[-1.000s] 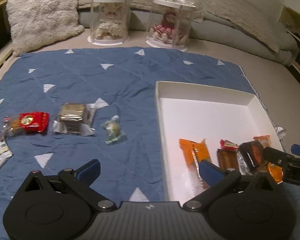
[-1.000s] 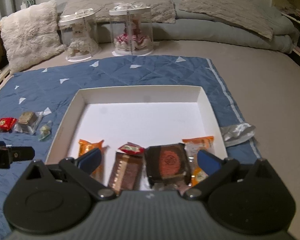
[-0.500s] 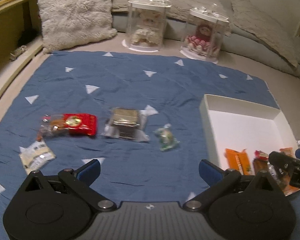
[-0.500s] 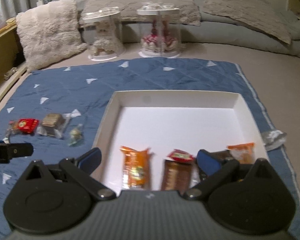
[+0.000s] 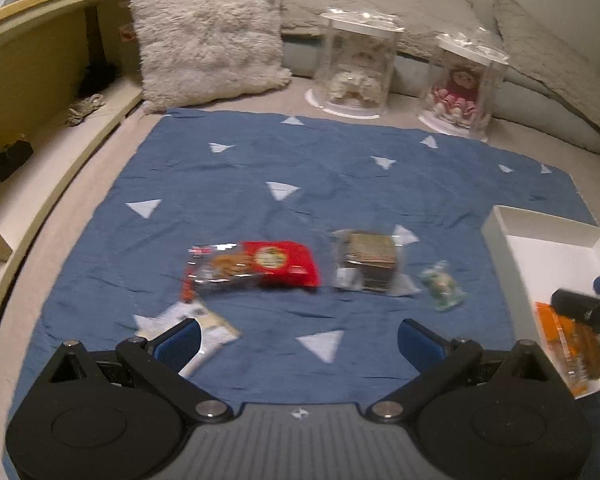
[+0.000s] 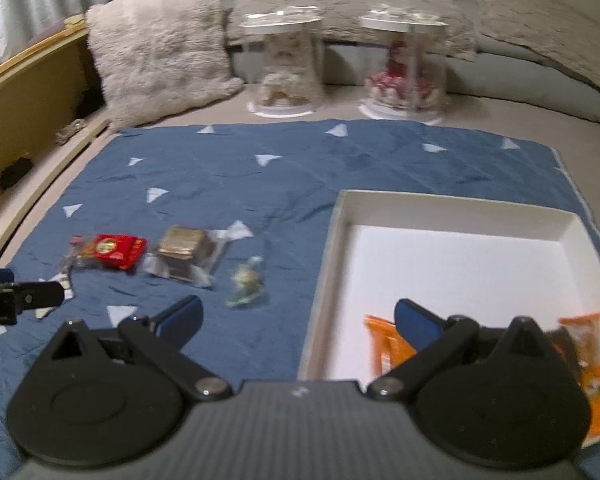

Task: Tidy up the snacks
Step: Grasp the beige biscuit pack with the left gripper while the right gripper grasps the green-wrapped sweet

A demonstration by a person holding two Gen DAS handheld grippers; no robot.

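- Progress, as I judge it: partly done. Some snacks lie in the white box (image 6: pixel 452 216), and four are still out on the blue cloth (image 5: pixel 300 168).
- Box contents, right wrist view: an orange packet (image 6: pixel 384 340) at the near left, another orange packet (image 6: pixel 588 364) at the near right, and something dark between them, mostly hidden behind my claw. The far part of the box floor is bare white.
- Snacks still on the cloth, left of the box: a red packet (image 5: pixel 260 268), a brown square pack (image 5: pixel 370 262) in clear wrap just right of it, a small green candy (image 5: pixel 442 286) between that pack and the box, and a pale packet (image 5: pixel 196 326) nearest me, partly under one finger of my left claw.
- My left claw (image 5: pixel 300 340) is spread wide and holds nothing; it hovers above the cloth near the loose snacks.
- My right claw (image 6: pixel 298 320) is also wide and empty, straddling the left wall of the box.
- Two clear domes (image 5: pixel 358 68) with dolls stand beyond the cloth, beside a fluffy pillow (image 5: pixel 208 36); they hold no snacks that I can see.
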